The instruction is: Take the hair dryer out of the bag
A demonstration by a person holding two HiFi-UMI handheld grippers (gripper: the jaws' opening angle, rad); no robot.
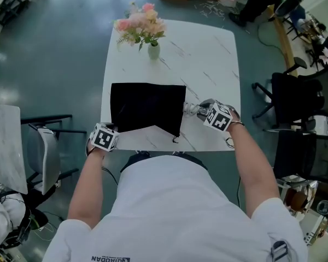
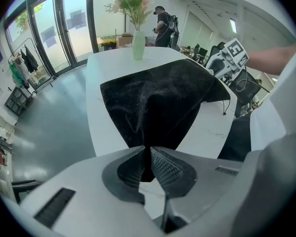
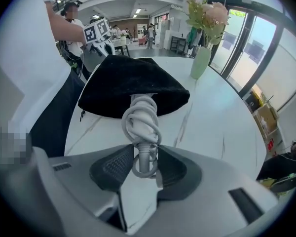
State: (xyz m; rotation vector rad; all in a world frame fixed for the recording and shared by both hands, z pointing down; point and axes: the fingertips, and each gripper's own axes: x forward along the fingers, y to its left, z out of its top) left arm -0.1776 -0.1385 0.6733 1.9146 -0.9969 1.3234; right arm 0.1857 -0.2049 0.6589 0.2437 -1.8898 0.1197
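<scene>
Starting only: left hand-held gripper point(image 2: 148, 149) pinches the black fabric bag point(image 1: 147, 108), right hand-held gripper point(image 3: 145, 154) grips the white cord-wrapped hair dryer point(image 3: 140, 117), mostly still inside.

- White table point(image 1: 208, 53): square top, rounded corners, thin grey marble-style veins. It stands on a grey-green floor point(image 1: 54, 64).
- 2 things sit directly on the top.
- Black bag point(image 1: 147, 107): soft fabric, lying on the near half. It runs from close to the left edge to past the middle, and its near edge is uneven.
- Pale green vase point(image 1: 153, 50): upright on the far-left part, holding pink and cream flowers point(image 1: 141, 25), well apart from the bag.
</scene>
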